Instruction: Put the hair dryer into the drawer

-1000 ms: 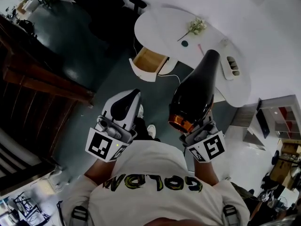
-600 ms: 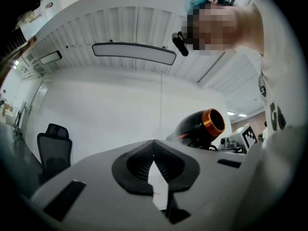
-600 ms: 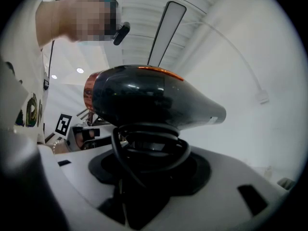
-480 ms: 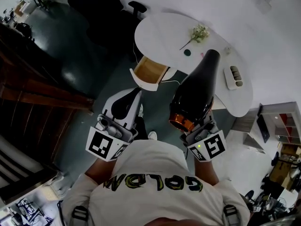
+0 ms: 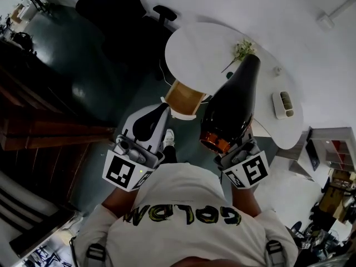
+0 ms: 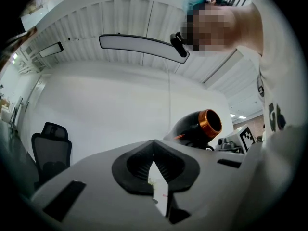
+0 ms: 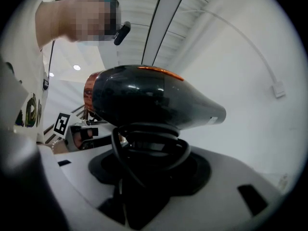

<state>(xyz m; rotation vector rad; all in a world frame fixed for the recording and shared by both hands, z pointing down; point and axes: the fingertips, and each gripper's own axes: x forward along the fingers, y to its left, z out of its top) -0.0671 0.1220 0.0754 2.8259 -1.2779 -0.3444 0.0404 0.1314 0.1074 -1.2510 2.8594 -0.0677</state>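
The black hair dryer (image 5: 231, 107) with an orange rear ring is carried upright-tilted in front of the person, nozzle toward the table. My right gripper (image 7: 144, 154) is shut on its handle, where the cord is wound; the body (image 7: 149, 100) sits above the jaws. My left gripper (image 5: 158, 111) is held beside it, shut with nothing in it; its pads (image 6: 166, 165) meet at the tip. The dryer (image 6: 195, 126) shows to its right. The open drawer (image 5: 183, 96), wooden inside, juts from the white round table (image 5: 194, 54) just beyond both grippers.
A black office chair (image 5: 164, 13) stands behind the table. On the table lie a flower sprig (image 5: 242, 49) and a white holder (image 5: 285, 104). Dark wooden furniture (image 5: 44, 132) runs along the left. The person's shoe (image 5: 168, 138) is on the grey floor below the drawer.
The table and open drawer have drawn nearer to both grippers in the head view. Both grippers keep their pose, the dryer still gripped in the right one.
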